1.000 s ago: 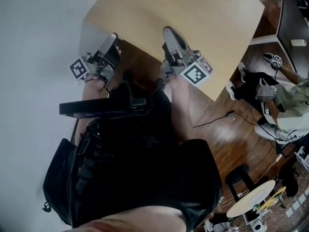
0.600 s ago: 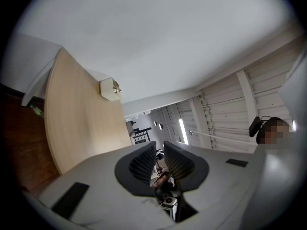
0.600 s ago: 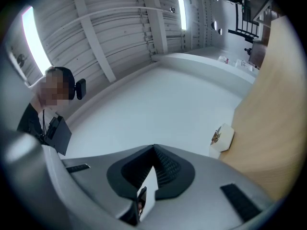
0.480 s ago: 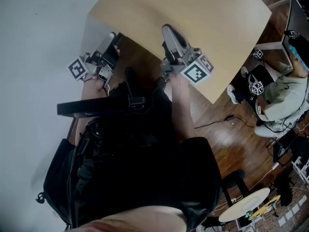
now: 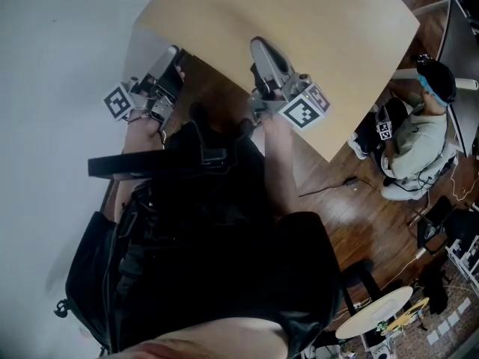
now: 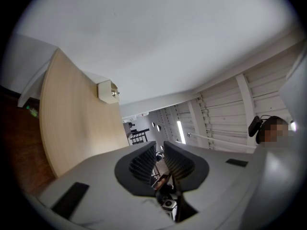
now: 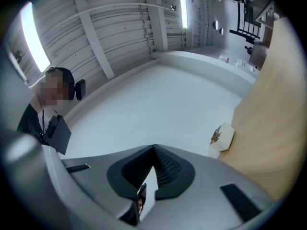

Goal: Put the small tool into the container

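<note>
**Mia:** What does the head view show?

**Ben:** Two grippers, side by side. The left gripper (image 5: 172, 57) has its tips right at the edge of the wooden table (image 5: 314, 21). The right gripper (image 5: 262, 47) is just beside it, and its tips are over the table top. Each one has a cube (image 5: 303, 112) with black and white squares at its back end. Behind both grippers are the holder's black clothes (image 5: 209, 260). Far off on the right gripper's side there is a person (image 5: 415, 137) in a light top, over the brown wood floor (image 5: 329, 193).

**Mia:** And the left gripper view?

**Ben:** Its jaws are a little bit apart. Nothing is between them, and I only see the far room through the gap. The table is to the left of the jaws. A small white box (image 6: 108, 91) is on the wall, ahead of the jaws and to their left. A person with a headset is off to their right.

**Mia:** And the right gripper view?

**Ben:** Its jaws are pressed together at the tips, and they hold nothing. The table is to the right of the jaws, and the white box is ahead on that side too. The person is off to their left.

**Mia:** Where are the small tool and the container?

**Ben:** I can't tell. No view shows them.
</note>
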A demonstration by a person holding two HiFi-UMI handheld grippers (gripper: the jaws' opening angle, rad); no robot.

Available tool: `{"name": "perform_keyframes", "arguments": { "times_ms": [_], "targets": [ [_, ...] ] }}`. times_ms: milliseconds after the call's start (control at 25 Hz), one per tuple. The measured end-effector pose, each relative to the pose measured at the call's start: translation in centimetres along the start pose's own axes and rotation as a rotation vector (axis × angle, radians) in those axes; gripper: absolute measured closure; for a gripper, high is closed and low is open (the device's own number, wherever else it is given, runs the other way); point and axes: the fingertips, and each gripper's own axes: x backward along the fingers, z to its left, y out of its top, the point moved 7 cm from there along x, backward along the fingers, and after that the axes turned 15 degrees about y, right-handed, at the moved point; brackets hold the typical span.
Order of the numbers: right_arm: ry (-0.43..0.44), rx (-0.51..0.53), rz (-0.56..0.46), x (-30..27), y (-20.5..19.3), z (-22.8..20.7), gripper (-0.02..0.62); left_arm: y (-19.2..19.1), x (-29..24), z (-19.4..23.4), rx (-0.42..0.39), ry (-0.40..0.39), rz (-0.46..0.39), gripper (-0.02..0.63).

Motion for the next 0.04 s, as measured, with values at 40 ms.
{"name": "perform_keyframes", "arguments": {
  "times_ms": [40],
  "targets": [
    [-0.002,0.000,0.002,0.25,-0.98,-0.35,0.615,-0.07,0.22,1.01,0.000,-0.002,0.000,0.566]
  ]
}}
